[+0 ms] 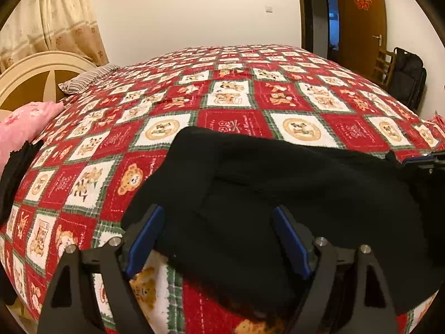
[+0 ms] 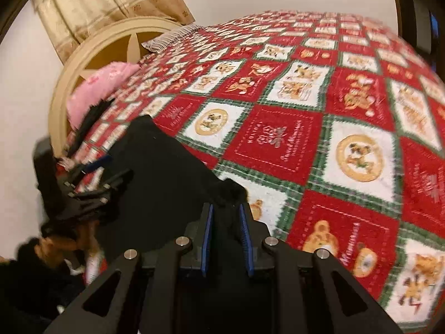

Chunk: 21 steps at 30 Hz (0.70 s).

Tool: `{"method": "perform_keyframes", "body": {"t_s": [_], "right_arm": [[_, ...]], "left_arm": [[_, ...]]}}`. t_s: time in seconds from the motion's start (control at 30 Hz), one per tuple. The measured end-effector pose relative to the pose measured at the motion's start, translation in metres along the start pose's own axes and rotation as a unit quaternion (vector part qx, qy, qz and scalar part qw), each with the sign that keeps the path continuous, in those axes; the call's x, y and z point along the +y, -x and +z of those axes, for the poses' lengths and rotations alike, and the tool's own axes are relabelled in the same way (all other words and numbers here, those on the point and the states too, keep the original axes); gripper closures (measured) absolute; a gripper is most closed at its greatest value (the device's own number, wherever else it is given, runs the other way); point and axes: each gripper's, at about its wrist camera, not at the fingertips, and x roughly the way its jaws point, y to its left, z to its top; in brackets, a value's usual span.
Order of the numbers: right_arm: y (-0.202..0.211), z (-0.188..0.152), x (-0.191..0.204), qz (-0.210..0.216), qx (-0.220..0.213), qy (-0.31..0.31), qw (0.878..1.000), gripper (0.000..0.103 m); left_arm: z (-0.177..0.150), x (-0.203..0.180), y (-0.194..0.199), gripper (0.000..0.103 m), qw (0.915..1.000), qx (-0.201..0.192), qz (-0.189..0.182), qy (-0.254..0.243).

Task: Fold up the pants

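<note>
Now our left gripper (image 1: 217, 239) gapes over the pants (image 1: 278, 183), right gripper (image 2: 225, 236) pinching them; a one-sided tug could skew the fold

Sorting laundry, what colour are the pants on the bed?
Plain black pants, clearest in the left wrist view.

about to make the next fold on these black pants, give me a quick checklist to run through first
1. Right gripper pinching the black pants: ok, fabric bunched between nearly closed fingers.
2. Left gripper gripping: not ok, wide open over the cloth.
3. Pants lying flat: not ok, creases show.
4. Bedspread beyond the pants free for folding: ok.
5. Pink pillow away from the pants: ok.
6. Near hem position: cannot tell, hidden by the fingers.
</note>
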Motion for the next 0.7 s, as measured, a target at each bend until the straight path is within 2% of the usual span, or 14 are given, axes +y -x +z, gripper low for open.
{"method": "perform_keyframes", "body": {"t_s": [0.1,0.27,0.33,0.43,0.5,0.7], "right_arm": [[0.001,0.005,-0.004,0.020,-0.001,-0.019,1.000,0.083],[0.006,0.012,0.002,0.005,-0.017,-0.003,1.000,0.083],[0.002,0.013,0.005,0.001,-0.009,0.008,1.000,0.083],[-0.013,0.008,0.009,-0.040,0.021,0.029,0.999,0.083],[-0.015,0.004,0.011,-0.053,0.021,0.040,0.998,0.083],[-0.019,0.003,0.014,-0.047,0.034,0.044,0.997,0.083]], "left_arm": [[0.000,0.001,0.000,0.018,1.0000,-0.001,-0.002,0.002],[0.001,0.001,0.000,0.018,1.0000,0.000,-0.007,0.006],[0.001,0.001,0.000,0.017,1.0000,-0.001,-0.006,0.005],[0.001,0.002,0.000,0.017,0.9999,0.000,-0.009,0.008],[0.001,0.003,0.000,0.017,0.9999,-0.001,-0.010,0.008],[0.000,0.003,0.001,0.017,0.9999,-0.002,-0.010,0.008]]}}
